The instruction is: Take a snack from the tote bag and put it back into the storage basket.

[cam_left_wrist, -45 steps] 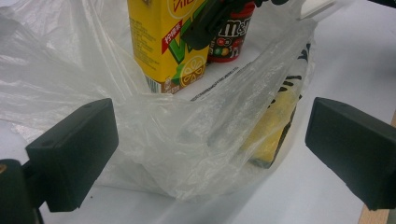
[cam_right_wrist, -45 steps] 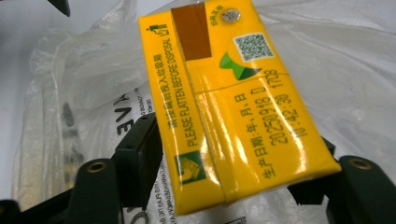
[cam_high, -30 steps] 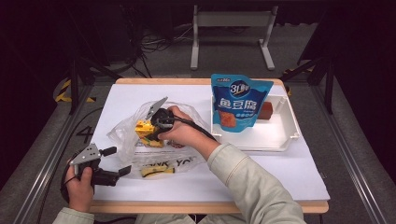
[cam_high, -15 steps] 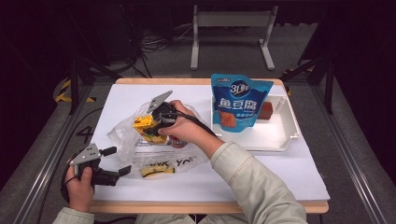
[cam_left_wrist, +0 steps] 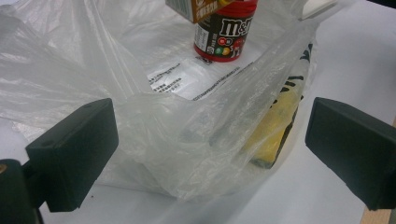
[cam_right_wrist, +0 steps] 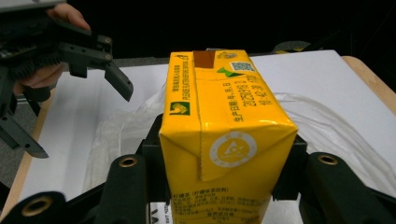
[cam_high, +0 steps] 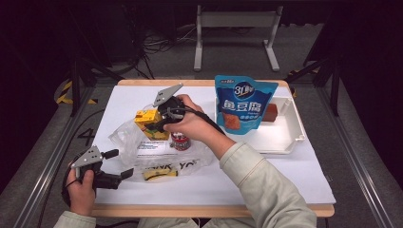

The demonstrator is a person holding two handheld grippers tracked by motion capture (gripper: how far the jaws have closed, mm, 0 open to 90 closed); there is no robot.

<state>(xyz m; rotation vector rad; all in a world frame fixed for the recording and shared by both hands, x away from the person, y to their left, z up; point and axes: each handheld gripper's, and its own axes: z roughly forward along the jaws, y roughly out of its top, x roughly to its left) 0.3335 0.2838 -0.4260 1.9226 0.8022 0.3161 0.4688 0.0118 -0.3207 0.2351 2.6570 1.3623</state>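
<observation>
The yellow drink carton (cam_high: 149,122) is sitting clamped between the jaws of the right hand-held gripper (cam_high: 164,118), lifted just above the clear plastic bag (cam_high: 138,142) at the left-middle of the worktop (cam_high: 266,180). In the right gripper view the carton (cam_right_wrist: 227,135) is filling the gap between the two black jaws, its folded end facing the camera.

The worktop is carrying a white sheet, and on its right side a white tray (cam_high: 285,133) is holding a blue snack pouch (cam_high: 242,107) standing upright, with a brown block (cam_high: 271,113) lying just behind it.

The plastic bag (cam_left_wrist: 177,130) is lying crumpled and open, with a red-capped candy tube (cam_left_wrist: 224,32) standing on it and a yellow packet (cam_left_wrist: 271,135) lying inside near the front edge.

The left hand-held gripper (cam_high: 116,164) is resting at the front-left corner of the worktop, its jaws standing wide apart on either side of the bag's edge, gripping nothing.
</observation>
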